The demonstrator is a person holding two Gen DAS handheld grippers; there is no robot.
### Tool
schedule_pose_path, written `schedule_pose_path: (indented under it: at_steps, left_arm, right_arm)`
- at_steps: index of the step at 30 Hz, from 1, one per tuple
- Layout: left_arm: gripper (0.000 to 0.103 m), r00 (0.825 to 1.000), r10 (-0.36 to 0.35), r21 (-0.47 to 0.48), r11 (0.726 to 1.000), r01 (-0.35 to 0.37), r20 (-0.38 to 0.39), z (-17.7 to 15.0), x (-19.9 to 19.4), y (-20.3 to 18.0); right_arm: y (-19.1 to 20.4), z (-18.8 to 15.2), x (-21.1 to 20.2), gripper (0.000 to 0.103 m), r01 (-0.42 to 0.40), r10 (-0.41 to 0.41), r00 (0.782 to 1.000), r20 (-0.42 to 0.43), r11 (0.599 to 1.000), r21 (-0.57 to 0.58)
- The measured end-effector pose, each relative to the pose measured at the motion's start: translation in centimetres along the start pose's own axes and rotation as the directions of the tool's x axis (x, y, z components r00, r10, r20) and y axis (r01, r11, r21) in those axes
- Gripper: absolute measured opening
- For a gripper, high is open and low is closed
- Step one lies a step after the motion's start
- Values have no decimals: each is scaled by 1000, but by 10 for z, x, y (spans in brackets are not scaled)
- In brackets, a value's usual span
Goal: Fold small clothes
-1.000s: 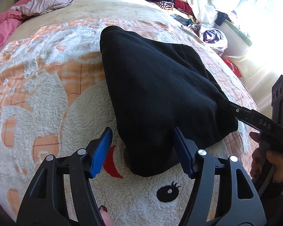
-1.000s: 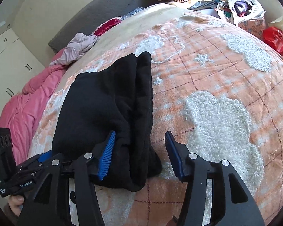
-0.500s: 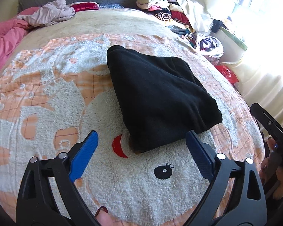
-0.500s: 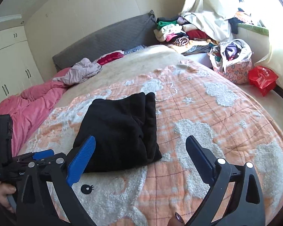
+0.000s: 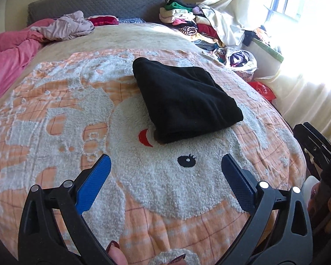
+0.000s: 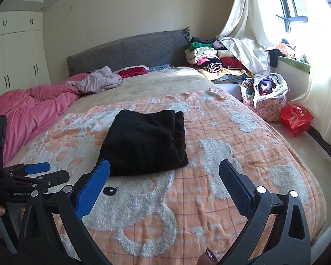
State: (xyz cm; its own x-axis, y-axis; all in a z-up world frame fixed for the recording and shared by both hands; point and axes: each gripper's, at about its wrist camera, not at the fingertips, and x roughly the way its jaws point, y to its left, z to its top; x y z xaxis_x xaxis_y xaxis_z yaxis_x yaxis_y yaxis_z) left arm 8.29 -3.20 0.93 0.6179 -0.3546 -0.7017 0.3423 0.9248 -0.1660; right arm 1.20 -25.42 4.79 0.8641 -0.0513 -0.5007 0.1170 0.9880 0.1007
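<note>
The bed (image 6: 220,198) fills both views, covered by an orange checked blanket (image 5: 55,132) with white fleecy figures. A pink duvet (image 6: 33,110) lies bunched along its far left edge, and a pile of mixed clothes (image 6: 209,59) sits at the far right by the grey headboard (image 6: 132,46). The folded black garment (image 5: 183,101) lies flat on the blanket at mid-bed, squared up, touched by neither tool. My left gripper (image 5: 165,176) stands at the near edge, jaws spread wide, having just been opening, with nothing between the blue pads. My right gripper (image 6: 164,181) is likewise spread wide and empty, jaws just opened, its left pad (image 6: 92,187) near the garment's near corner but clear of it.
</note>
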Motion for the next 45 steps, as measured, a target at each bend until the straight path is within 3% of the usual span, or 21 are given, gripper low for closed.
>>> schedule_pose_path:
  at_steps: [8,13,27,45]
  left_arm:
    - [94,1000,22,2,1000,-22,12,-33,-12,5]
    - [94,999,34,-32,999,-35,-24,-50,-4,15]
    - [94,998,40,-44,998,-42,-43,-51,-2,21]
    - [94,996,60,-39,997,-63,-64,-47,-2,20]
  right_arm:
    - [15,-42,-2,99,38,-43,995,-92,998,-55]
    - [14,-63,9,99,27,-24,986,-166,1000,11]
    - [21,-64,13,99,42,-46,984,-174,999,-28]
    - [14,-65,13,99,52,-50,983,-175,999,9]
